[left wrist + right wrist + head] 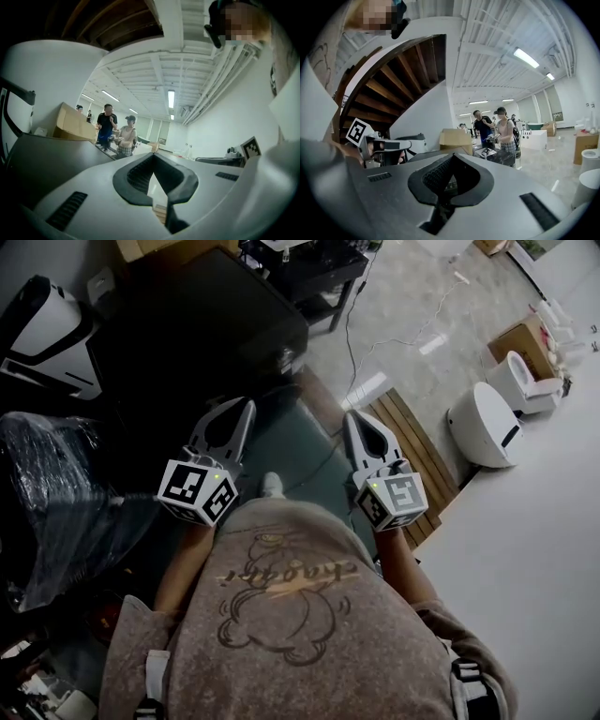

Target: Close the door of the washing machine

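Left gripper (239,414): fingers pressed together, empty.
Right gripper (359,424): likewise.
Progress: nothing done, no washing machine in view, door closing remains.

head looks down; gripper views face room

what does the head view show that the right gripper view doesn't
Only the head view shows the person's printed shirt, a plastic-wrapped bundle and wooden slats on the floor. Only the right gripper view shows a wooden staircase, ceiling lights and two people standing. Both show the right gripper, jaws together on nothing, and the left gripper. Neither plainly shows a washing machine door.
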Demonstrator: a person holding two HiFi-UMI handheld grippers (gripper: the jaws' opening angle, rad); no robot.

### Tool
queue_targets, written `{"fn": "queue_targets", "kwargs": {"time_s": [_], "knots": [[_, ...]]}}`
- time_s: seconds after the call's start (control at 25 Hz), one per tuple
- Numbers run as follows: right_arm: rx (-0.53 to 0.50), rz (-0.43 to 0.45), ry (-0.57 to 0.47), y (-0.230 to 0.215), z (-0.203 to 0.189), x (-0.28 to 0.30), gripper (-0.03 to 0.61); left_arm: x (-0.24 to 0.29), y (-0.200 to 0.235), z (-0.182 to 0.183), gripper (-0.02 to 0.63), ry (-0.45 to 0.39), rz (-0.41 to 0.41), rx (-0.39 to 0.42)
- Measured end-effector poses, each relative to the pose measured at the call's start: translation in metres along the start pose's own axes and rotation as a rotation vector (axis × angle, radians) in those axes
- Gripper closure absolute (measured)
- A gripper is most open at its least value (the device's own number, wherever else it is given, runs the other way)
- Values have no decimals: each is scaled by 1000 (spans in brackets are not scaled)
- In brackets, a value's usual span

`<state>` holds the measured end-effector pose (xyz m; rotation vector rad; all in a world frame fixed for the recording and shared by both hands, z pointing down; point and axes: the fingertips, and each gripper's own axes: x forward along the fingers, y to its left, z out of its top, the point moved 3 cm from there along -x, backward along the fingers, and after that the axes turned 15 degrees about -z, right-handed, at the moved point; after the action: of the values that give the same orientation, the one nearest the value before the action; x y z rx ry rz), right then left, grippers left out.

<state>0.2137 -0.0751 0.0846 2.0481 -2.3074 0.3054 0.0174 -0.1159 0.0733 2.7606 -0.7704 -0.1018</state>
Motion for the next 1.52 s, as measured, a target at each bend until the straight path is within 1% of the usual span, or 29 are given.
{"fn": "queue_targets", "kwargs": {"time_s": [0.12, 0.24, 0.4, 0.56, 0.64, 0.96, 1.16, 1.52], "knots": [[-6, -22, -11, -6, -7, -5, 584, -7, 4, 0, 614, -45, 44, 26], [-19, -34, 6, -10, -19, -5, 584, -11, 12, -8, 614, -51, 75, 20], [-37, -52, 16, -16, -31, -5, 584, -12, 20, -26, 614, -11, 103, 24], [-40, -83, 37, -24, -47, -4, 584, -6, 22, -52, 614, 38, 106, 14], [-36, -83, 47, -22, -50, -4, 584, -4, 22, -58, 614, 56, 108, 11], [-40, -79, 58, -20, -55, -4, 584, -2, 21, -61, 614, 74, 108, -3], [-44, -86, 61, -18, -53, 0, 584, -6, 25, -58, 614, 61, 112, -38], [-32, -66, 69, -12, -55, 4, 584, -10, 27, -58, 614, 79, 117, -43]]}}
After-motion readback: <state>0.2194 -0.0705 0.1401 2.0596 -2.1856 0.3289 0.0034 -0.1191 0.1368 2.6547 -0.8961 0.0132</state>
